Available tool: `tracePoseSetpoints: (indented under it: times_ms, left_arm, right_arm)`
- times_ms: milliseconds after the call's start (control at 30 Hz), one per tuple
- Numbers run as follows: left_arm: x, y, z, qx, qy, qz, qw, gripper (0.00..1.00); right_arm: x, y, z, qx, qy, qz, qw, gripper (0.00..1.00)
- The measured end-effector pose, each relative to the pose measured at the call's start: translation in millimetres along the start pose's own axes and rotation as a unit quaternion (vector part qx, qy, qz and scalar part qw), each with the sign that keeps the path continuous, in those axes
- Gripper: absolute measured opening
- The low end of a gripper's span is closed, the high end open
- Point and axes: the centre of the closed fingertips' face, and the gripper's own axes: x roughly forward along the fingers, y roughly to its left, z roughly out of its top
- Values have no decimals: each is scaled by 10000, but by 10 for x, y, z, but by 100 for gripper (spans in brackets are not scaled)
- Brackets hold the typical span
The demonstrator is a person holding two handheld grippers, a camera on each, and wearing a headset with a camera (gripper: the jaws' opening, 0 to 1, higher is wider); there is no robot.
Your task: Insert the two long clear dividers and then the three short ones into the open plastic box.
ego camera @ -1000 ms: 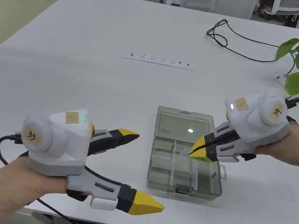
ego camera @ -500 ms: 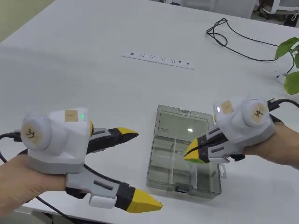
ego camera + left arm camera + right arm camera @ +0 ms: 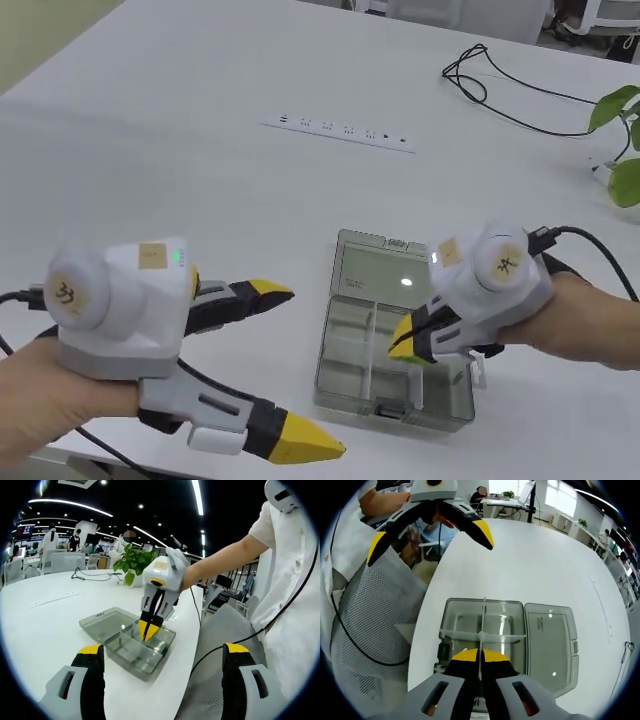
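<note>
Over the plastic box [image 3: 326, 385] the right gripper [image 3: 400, 348] has been brought leftward and lower than a second ago, when its yellow tips were held nearer the box's right side. Now they are dipped into the tray close to its middle. The left gripper [image 3: 300, 368] is kept much where it was, at the near left, and the box has not been shifted on the white table [image 3: 150, 180].

The right gripper's jaws are pressed almost together, and a thin clear divider [image 3: 483, 617] is pinched edge-on between the tips. The strip is carried upright and is run straight away from the tips, along the tray toward its opposite wall. It is crossed at a right angle by a second clear divider [image 3: 507, 637], which is stood across the tray from wall to wall. Whether the held strip is seated fully on the tray floor cannot be told.

The left gripper's jaws are spread wide. Nothing is held and nothing is touched. It is hovered above the table near the box's left side, apart from it.

The box's lid [image 3: 380, 262] is laid open and flat on the far side of the tray. Further back, a power strip [image 3: 340, 130] and a black cable [image 3: 480, 75] are seen, and a plant [image 3: 625, 140] at the right edge.
</note>
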Motion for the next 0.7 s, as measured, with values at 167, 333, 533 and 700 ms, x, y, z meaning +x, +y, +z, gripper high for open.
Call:
tracePoseSetpoints:
  times_ms: [167, 333, 533, 700]
  left_arm:
    - [-4, 0, -8, 0, 11, 0, 10000, 100]
    - [-4, -4, -14, 7, 22, -5, 10000, 100]
    - [-13, 8, -21, 4, 31, 19, 10000, 100]
    - [-21, 18, -39, 7, 63, 41, 10000, 100]
  right_arm:
    - [20, 6, -20, -32, 92, -7, 10000, 2]
    - [46, 2, -40, -50, 160, -19, 9999, 2]
    - [45, 5, -42, 22, 152, -22, 9999, 3]
    - [38, 4, -37, 149, 93, -36, 9998, 3]
